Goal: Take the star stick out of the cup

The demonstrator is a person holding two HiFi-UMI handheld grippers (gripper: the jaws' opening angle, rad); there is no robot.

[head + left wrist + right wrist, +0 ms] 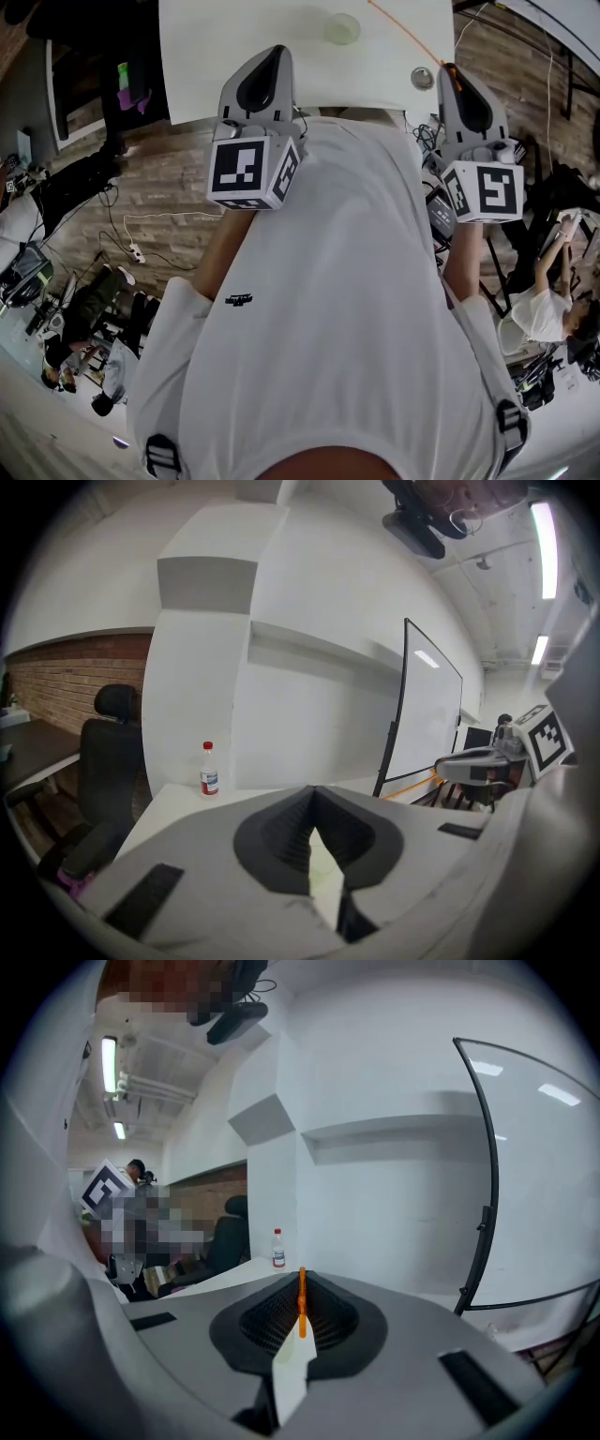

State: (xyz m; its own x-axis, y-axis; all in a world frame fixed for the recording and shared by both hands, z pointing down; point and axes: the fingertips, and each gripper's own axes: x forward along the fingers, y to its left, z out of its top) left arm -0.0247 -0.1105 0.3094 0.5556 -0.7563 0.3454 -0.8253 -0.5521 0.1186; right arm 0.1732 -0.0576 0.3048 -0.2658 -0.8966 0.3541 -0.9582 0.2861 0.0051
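A pale green cup (342,28) stands on the white table (234,47), and nothing shows inside it. My right gripper (448,68) is shut on a thin orange stick (405,34) that slants up and left from its tips, right of the cup and apart from it. The stick's far end runs out of the head view, so no star shows. In the right gripper view the stick (302,1302) stands pinched upright between the jaws (302,1279). My left gripper (274,52) hovers over the table's near edge, left of the cup, its jaws (314,794) shut on nothing.
A small round lid-like object (423,78) lies on the table by the right gripper. A clear bottle with a red cap (208,771) stands at the table's far end. Beyond are a black office chair (108,761) and a whiteboard on a stand (427,705). Cables lie on the wooden floor (131,246).
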